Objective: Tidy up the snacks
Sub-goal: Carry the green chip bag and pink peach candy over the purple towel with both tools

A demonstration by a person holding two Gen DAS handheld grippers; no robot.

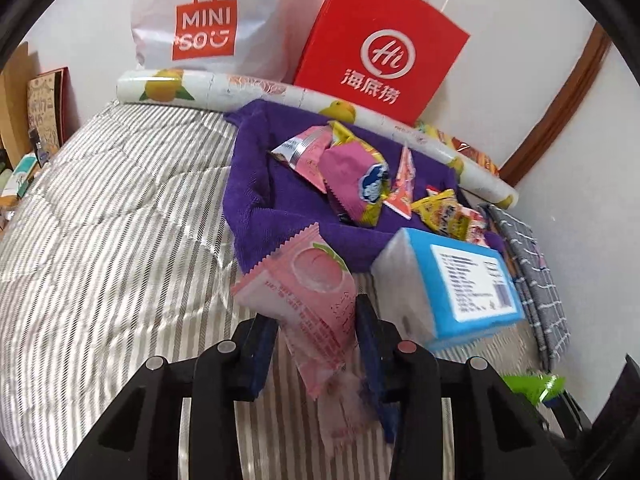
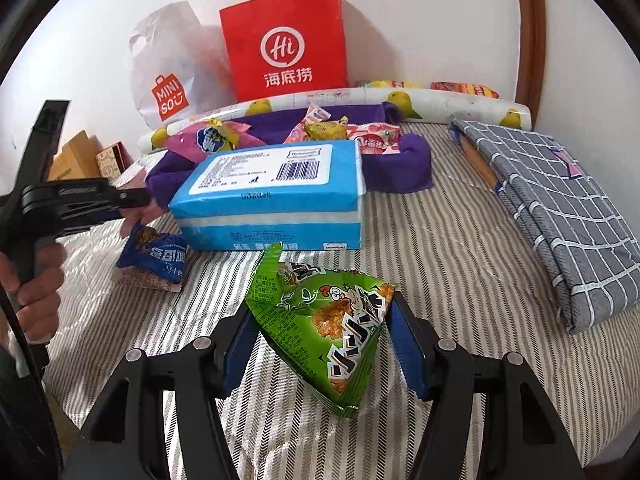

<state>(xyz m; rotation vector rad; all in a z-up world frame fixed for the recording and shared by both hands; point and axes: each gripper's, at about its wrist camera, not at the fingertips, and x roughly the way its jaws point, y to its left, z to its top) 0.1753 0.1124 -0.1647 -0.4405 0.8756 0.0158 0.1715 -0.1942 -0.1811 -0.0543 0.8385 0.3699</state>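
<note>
Two packets are pinched over the striped bed, so carry your left gripper, jaws closed on the pink peach snack, to the purple towel first, then bring your right gripper's green snack.

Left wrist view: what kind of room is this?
Probably a bedroom at home: the snacks lie on a striped quilt like a bed cover, shopping bags lean on the wall, and a folded checked cloth lies beside them.
</note>
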